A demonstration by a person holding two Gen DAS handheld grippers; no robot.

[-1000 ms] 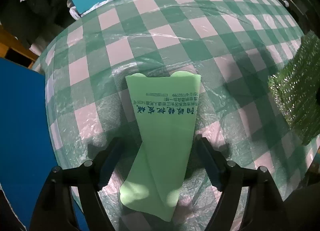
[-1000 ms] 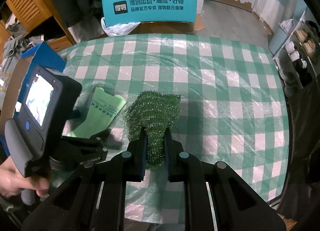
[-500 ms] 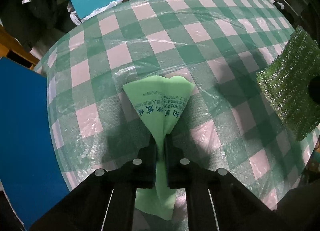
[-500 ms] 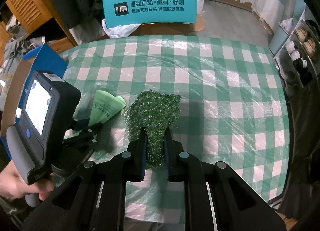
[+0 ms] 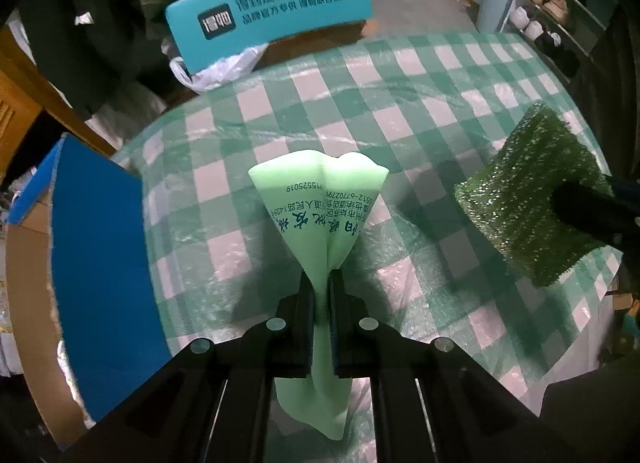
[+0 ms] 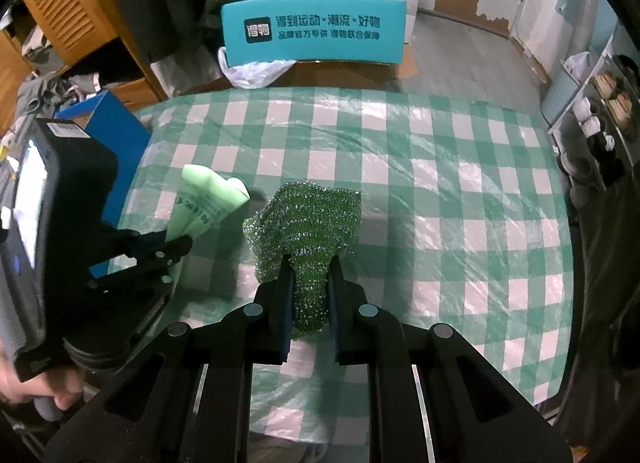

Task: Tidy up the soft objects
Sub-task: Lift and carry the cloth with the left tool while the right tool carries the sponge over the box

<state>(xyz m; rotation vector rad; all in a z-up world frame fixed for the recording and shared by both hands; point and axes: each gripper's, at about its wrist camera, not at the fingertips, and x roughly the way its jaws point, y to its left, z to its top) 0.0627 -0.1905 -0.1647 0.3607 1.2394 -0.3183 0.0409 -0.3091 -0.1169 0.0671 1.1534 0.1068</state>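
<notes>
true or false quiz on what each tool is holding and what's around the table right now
1. The left tool is shut on the light green cloth. True.
2. The right tool is open and holds nothing. False: it is shut on the sparkly green scrubber.
3. The tablecloth is red and white. False: it is green and white checks.
4. A teal sign stands beyond the table's far edge. True.
5. The blue box lies on the right of the left wrist view. False: on its left.
</notes>
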